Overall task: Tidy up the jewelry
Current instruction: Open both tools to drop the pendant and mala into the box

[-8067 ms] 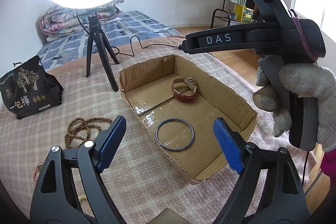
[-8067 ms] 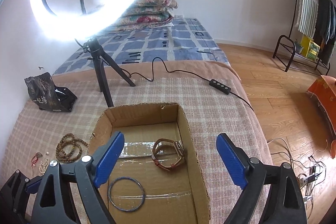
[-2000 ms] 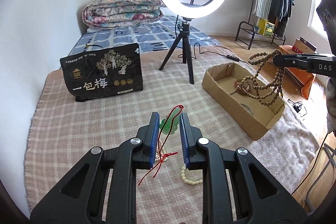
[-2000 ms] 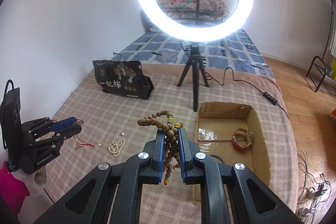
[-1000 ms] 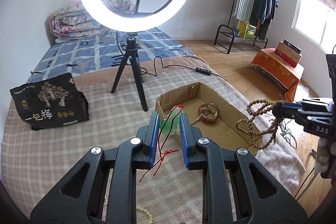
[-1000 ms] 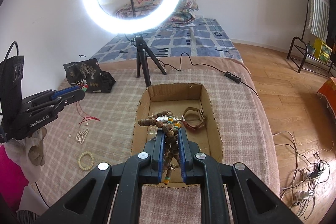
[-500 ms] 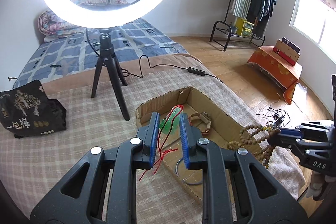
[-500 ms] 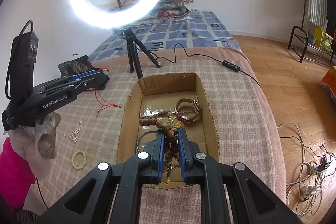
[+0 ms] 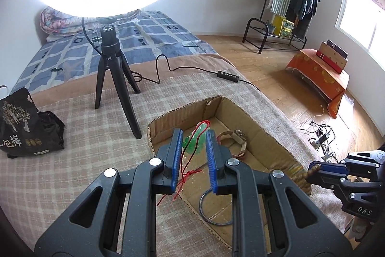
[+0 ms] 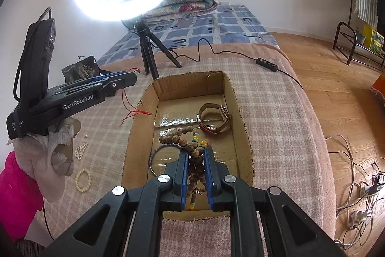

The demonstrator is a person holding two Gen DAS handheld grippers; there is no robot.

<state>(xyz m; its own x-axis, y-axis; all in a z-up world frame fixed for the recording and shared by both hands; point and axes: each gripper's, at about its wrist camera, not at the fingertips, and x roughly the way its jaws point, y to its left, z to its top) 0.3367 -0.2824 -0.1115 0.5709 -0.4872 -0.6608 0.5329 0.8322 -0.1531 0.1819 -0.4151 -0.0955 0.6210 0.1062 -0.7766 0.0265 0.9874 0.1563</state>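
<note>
My left gripper (image 9: 192, 134) is shut on a green pendant (image 9: 196, 136) with a red cord (image 9: 190, 171) and holds it above the left rim of the cardboard box (image 9: 264, 117). My right gripper (image 10: 195, 153) is shut on a wooden bead necklace (image 10: 182, 140) and holds it over the near half of the box (image 10: 238, 110). A brown-strap watch (image 10: 214, 119) and a dark bangle (image 10: 154, 160) lie inside the box. In the right wrist view the left gripper (image 10: 131, 78) is at the box's left side, its red cord (image 10: 137, 111) hanging to the rim.
A ring light on a black tripod (image 9: 110, 64) stands behind the box. A black bag (image 9: 21, 127) sits to the left. A pearl strand (image 10: 81, 148) and a cream bead bracelet (image 10: 83, 180) lie on the checked blanket left of the box. A cable with a remote (image 10: 264, 62) runs behind.
Both grippers have moved closer to the box. The pendant now hangs at the box's left rim and the bead necklace is lower over the box floor.
</note>
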